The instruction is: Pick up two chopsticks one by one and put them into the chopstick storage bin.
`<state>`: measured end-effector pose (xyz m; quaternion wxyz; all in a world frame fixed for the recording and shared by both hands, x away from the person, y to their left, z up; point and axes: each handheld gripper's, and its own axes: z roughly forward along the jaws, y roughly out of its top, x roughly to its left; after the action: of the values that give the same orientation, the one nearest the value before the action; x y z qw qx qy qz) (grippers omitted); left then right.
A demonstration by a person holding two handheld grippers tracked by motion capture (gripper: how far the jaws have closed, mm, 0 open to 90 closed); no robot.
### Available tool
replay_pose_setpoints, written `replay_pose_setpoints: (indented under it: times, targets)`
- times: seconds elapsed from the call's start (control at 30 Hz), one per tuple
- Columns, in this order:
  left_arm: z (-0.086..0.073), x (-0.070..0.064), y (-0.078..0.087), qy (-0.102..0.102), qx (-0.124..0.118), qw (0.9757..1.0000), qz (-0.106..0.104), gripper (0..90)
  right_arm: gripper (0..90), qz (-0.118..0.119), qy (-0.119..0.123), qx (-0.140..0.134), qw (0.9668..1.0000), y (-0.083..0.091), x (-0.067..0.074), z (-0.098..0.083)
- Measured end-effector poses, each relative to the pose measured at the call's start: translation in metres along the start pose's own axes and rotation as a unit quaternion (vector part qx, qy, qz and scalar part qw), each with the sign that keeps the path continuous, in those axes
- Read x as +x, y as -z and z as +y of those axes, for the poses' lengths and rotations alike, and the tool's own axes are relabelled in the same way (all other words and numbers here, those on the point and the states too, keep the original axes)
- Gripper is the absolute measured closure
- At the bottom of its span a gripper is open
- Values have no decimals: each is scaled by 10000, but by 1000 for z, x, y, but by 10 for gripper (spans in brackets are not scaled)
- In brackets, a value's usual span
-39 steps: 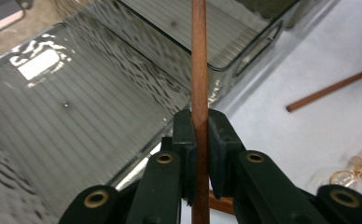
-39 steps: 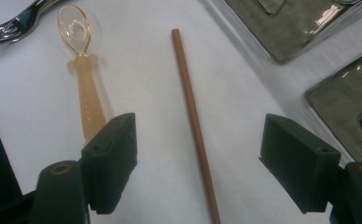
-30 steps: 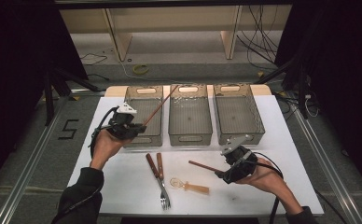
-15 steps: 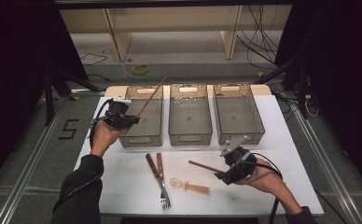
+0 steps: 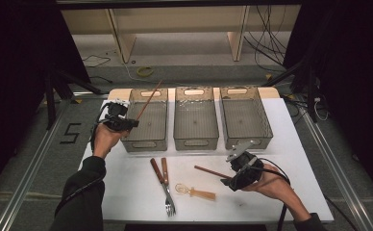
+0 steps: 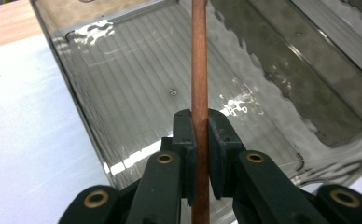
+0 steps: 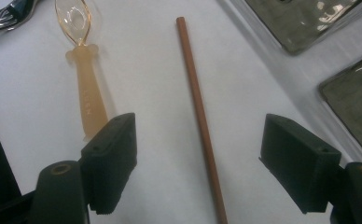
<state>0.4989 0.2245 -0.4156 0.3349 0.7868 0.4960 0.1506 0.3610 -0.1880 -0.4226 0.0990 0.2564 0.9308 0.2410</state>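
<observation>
We saw the left gripper clenched on a brown chopstick, its pads pressing the stick from both sides in the left gripper view. In that view the chopstick ran up out of the top edge and down out of the bottom edge, so neither end could be made out there. From the high view the stick slanted up and away from the gripper, over the left clear bin, with its far tip above the bin's back rim; whether it touched the bin we could not tell.

The right gripper hung with its jaws wide apart over a second chopstick that lay flat on the white table. In the right gripper view this chopstick lay between the two pads, touching neither, and its near end was cut off by the bottom edge. Just beside it lay an amber plastic spoon; its handle end was partly hidden behind one pad.

In the high view, a fork with a wooden handle lay near the spoon, alongside another wooden-handled piece whose working end we could not make out. The middle bin and right bin stood beside the left one.
</observation>
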Motion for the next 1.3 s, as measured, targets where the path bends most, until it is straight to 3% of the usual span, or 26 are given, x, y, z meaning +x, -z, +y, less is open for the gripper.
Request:
replay_pose_setpoints:
  times: [0.77, 0.87, 1.07, 1.2, 1.3]
  targets:
    - [-7, 3, -16, 325, 196, 9992, 81, 813, 282, 57, 42, 20, 10000, 0, -2, -1]
    - [-6, 2, -14, 290, 189, 9993, 114, 700, 282, 59, 25, 58, 10000, 0, -2, -1]
    - [-5, -2, -4, 321, -57, 9995, -51, 565, 281, 59, 11, 29, 10000, 3, -3, -1]
    - [-7, -11, 6, 357, -320, 9982, -352, 445, 282, 30, -1, 23, 10000, 3, -4, -2]
    - [-9, -21, 14, 248, -430, 9975, -498, 333, 283, 49, -16, 79, 10000, 4, -5, -2]
